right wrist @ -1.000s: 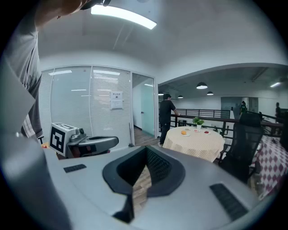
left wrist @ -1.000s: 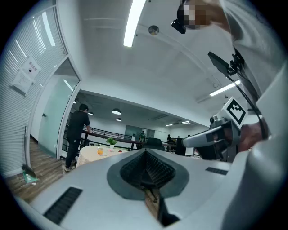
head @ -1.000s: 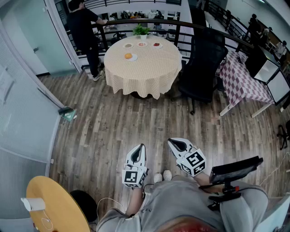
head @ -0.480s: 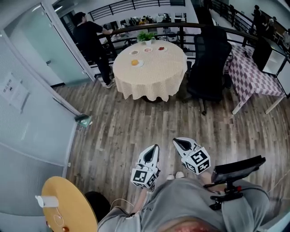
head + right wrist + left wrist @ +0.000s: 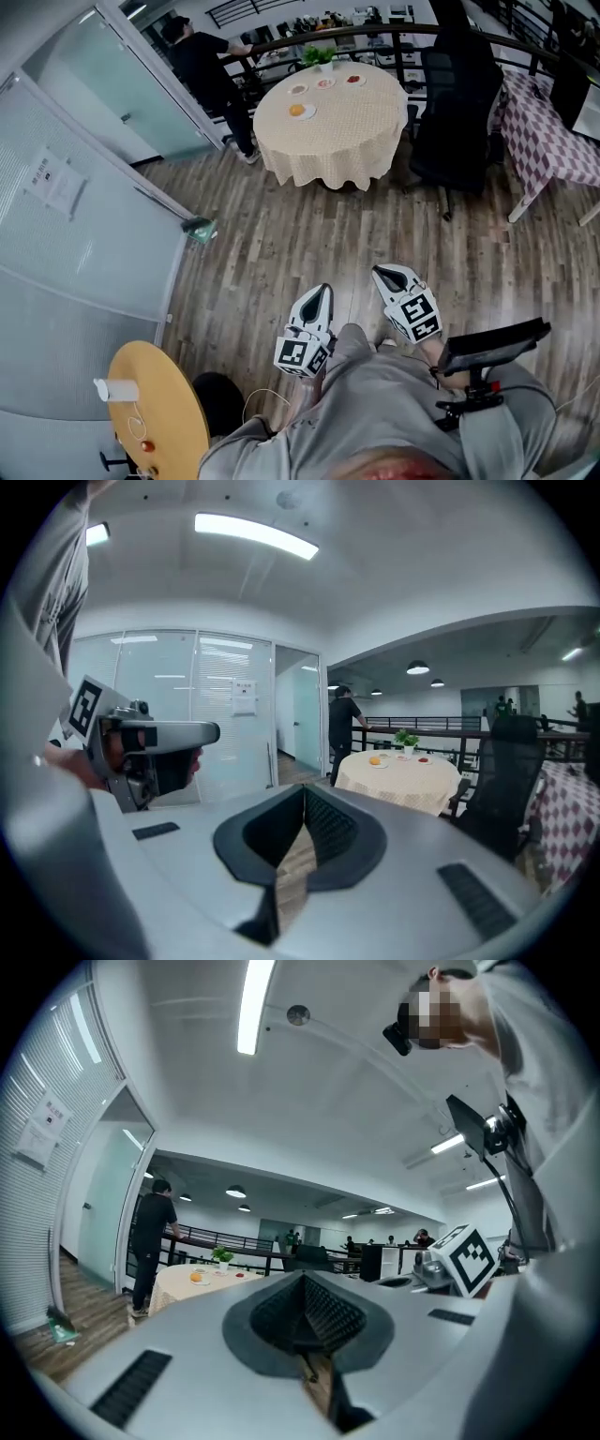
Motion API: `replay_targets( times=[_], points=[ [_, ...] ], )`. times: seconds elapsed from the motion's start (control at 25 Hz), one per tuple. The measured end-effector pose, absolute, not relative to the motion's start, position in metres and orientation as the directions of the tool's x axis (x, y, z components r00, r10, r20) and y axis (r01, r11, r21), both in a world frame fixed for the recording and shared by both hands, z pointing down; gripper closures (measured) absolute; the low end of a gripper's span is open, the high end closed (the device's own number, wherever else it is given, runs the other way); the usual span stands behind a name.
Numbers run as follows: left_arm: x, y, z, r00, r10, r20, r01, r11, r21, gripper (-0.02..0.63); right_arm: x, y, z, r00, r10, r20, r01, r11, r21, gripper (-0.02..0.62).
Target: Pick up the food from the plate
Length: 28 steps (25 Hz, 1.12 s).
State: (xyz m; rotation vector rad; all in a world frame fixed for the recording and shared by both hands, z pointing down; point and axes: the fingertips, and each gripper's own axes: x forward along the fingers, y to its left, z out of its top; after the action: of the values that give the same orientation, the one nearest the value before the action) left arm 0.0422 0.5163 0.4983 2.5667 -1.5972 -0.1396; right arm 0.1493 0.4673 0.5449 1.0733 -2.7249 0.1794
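Grippers sit at 6 o'clock in the head view: the left gripper [image 5: 321, 290] and the right gripper [image 5: 386, 273], both clenched on nothing. Orange food [image 5: 296, 110] lies on its plate [image 5: 310, 113] on the round table [image 5: 347, 131] at 12 o'clock, well apart from them.

Matt wood-plank floor [image 5: 309, 234], cream fabric tablecloth [image 5: 337, 131], frosted glass wall [image 5: 75, 253], smooth yellow tabletop [image 5: 173, 417], purple-and-white checked cloth [image 5: 553, 141], matt grey plastic left gripper [image 5: 302, 1281] with ribbed black pads [image 5: 330, 1314]
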Motion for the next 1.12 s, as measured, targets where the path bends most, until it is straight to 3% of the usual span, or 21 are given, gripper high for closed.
replay_targets(
  times=[0.36, 1.12],
  points=[
    [0.063, 0.503, 0.503, 0.414, -0.91, -0.003, -0.904, -0.411, 0.122, 0.596, 0.152, 0.463, 0.535, -0.763, -0.615, 0.197, -0.635, 0.77, -0.057, 0.58],
    [0.07, 0.416, 0.508, 0.508, -0.861, -0.018, -0.858, -0.508, 0.077, 0.596, 0.174, 0.378, 0.565, -0.683, -0.69, 0.238, -0.724, 0.682, -0.103, 0.58]
  ],
)
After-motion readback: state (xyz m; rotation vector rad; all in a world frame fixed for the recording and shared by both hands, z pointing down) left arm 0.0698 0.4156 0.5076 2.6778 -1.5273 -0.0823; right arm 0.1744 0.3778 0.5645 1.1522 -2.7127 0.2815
